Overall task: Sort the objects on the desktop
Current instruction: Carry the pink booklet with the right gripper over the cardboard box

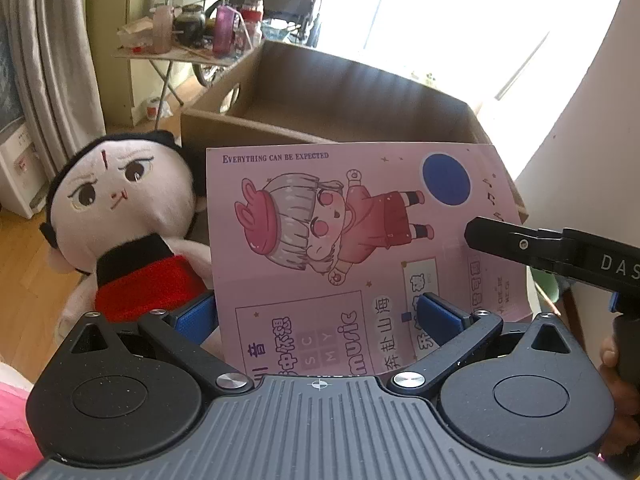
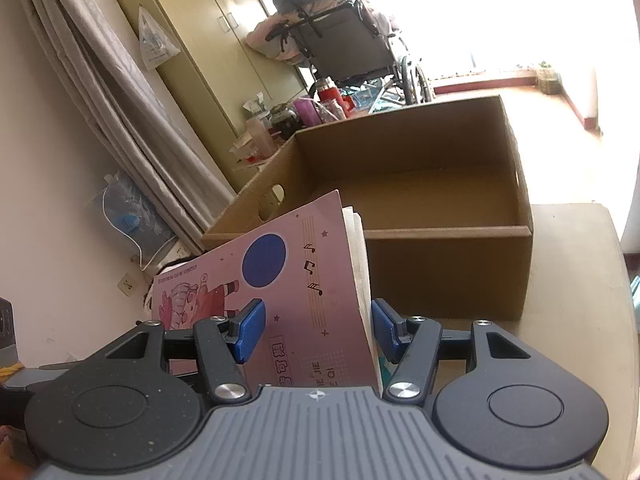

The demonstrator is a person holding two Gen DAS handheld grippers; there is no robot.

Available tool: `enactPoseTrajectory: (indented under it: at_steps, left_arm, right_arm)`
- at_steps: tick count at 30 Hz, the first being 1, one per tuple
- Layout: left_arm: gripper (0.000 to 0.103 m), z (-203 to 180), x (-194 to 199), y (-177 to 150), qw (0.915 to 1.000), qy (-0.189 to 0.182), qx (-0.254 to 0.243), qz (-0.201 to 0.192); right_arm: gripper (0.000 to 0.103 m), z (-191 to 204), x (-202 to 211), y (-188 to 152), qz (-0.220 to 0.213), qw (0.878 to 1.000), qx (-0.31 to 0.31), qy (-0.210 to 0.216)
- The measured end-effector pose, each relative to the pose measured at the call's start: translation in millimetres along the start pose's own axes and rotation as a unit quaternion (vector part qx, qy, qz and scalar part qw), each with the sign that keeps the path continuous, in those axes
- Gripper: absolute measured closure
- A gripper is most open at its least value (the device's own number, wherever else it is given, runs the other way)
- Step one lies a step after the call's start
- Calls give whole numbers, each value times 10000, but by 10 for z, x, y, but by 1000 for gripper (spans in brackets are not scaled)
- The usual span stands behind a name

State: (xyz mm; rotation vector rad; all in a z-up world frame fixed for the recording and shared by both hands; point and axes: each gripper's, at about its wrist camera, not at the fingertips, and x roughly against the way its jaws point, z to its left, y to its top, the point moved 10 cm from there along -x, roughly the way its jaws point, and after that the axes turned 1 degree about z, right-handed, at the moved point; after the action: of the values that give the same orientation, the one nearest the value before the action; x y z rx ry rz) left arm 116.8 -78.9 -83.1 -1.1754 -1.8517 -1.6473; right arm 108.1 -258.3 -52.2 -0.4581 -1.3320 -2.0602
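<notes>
While our right claw (image 2: 316,330) holds the pink notebook (image 2: 280,288) by its spine side, with one blue pad on the cover and the other against the edge of the pages, our left claw (image 1: 320,316) stands wide around the lower part of the same notebook (image 1: 352,240). We cannot tell if the left pads really press on it; it seems they only stand beside it. The notebook is lifted and tilted, just in front of the near wall of the cardboard box (image 2: 448,264), which sits open on the table (image 2: 568,280) and looks empty inside. A plush doll (image 1: 120,216) leans just beside the notebook, on its left.

We judge the notebook to be light and thin, but not stiff: the cover is smooth and may slide, and the pages can fan open. The best hold is near the spine, where it is thickest.
</notes>
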Motion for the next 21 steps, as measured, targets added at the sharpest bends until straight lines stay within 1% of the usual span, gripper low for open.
enactPoseTrajectory:
  at_steps: [21]
  left_arm:
    - [0, 39, 160, 273, 9992, 17, 41, -394]
  right_arm:
    - [41, 156, 49, 230, -187, 9998, -33, 66]
